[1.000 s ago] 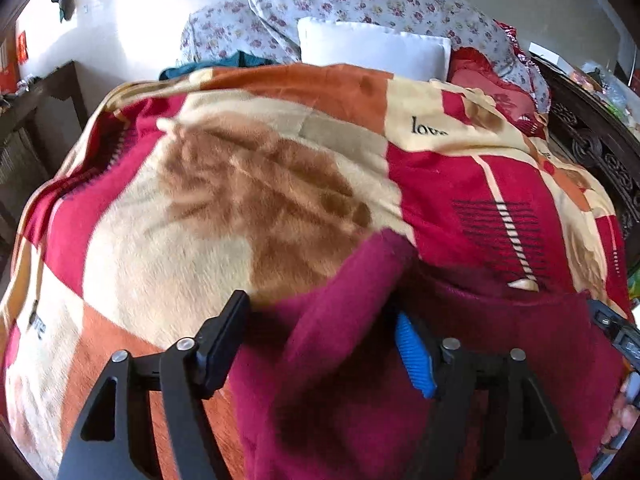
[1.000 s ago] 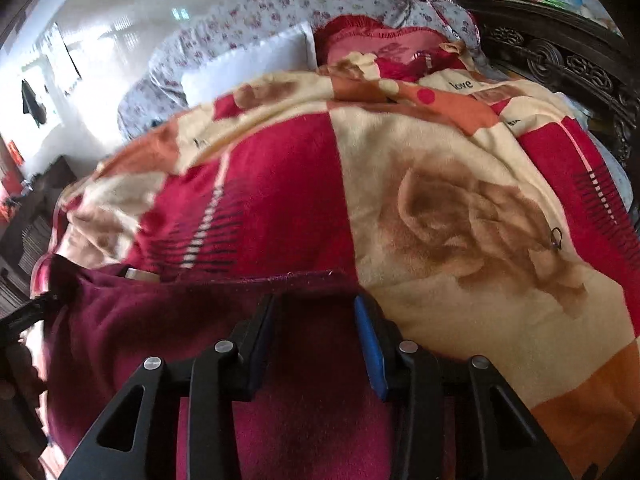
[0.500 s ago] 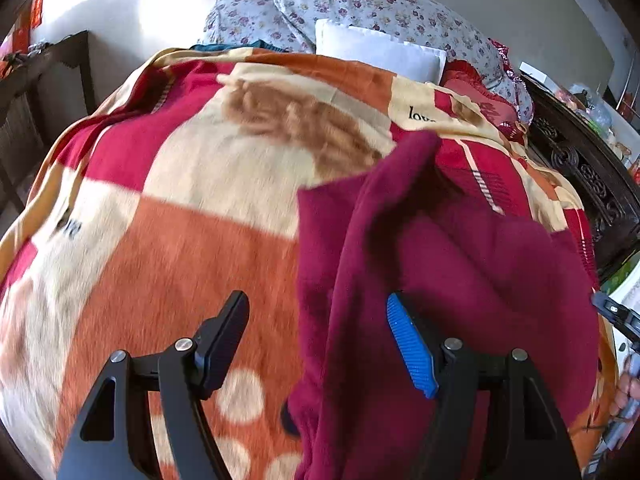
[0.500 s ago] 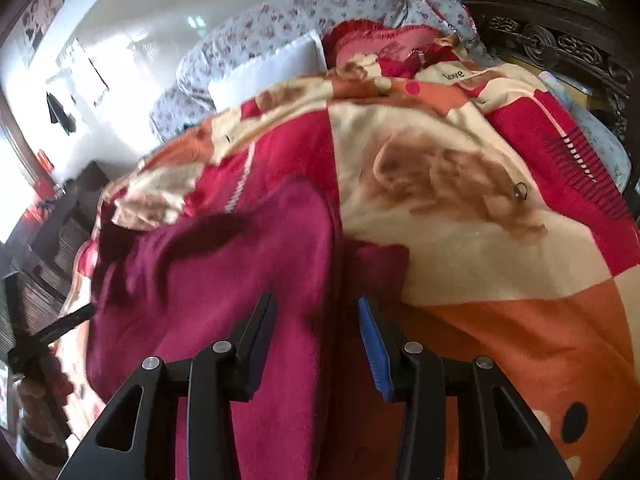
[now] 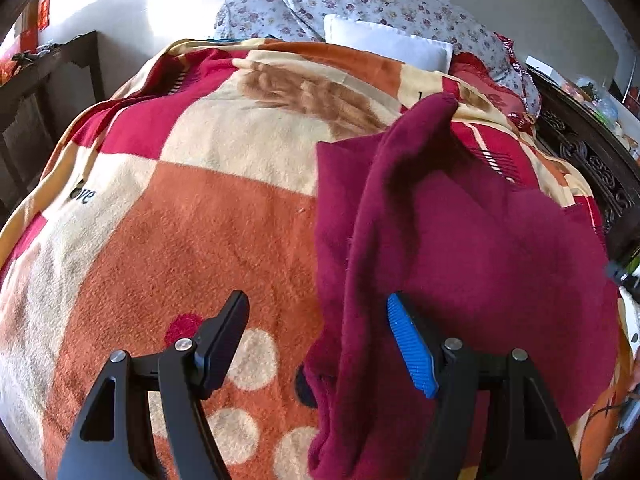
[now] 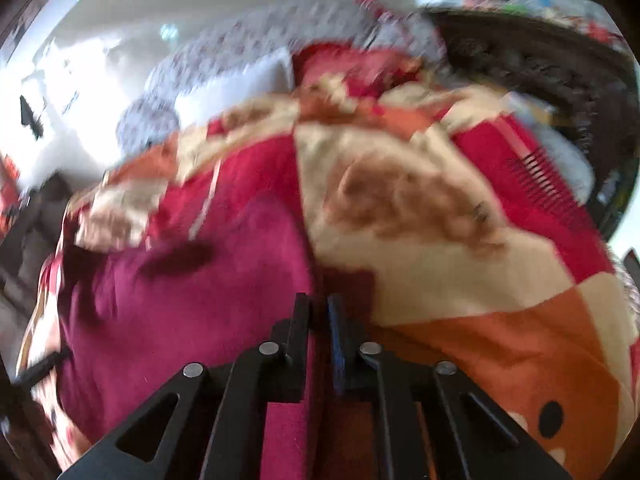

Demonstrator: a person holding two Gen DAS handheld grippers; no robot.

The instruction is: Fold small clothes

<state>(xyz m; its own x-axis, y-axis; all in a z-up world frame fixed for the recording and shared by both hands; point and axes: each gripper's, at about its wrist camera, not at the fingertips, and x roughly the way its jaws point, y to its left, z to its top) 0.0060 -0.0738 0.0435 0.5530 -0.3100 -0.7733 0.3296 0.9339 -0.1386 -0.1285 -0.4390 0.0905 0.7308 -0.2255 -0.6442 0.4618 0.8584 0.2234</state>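
Observation:
A maroon garment [image 5: 460, 248] lies on the patterned blanket [image 5: 200, 208], partly folded over itself with a raised fold edge running toward the pillows. My left gripper [image 5: 316, 340] is open above the garment's left edge, with the cloth's edge between its jaws but not pinched. In the right wrist view, which is blurred, the garment [image 6: 192, 304] fills the lower left. My right gripper [image 6: 319, 312] is shut on the garment's right edge, a strip of cloth pinched between its jaws.
Floral pillows [image 5: 380, 4] and a white pillow [image 5: 388, 40] lie at the head of the bed. A dark carved wooden bed frame [image 5: 592, 160] runs along the right. Dark furniture [image 5: 36, 92] stands to the left.
My right gripper has closed on the garment's right edge and is moving, which blurs its view. My left gripper stays open and has pulled back slightly; the garment lies folded over.

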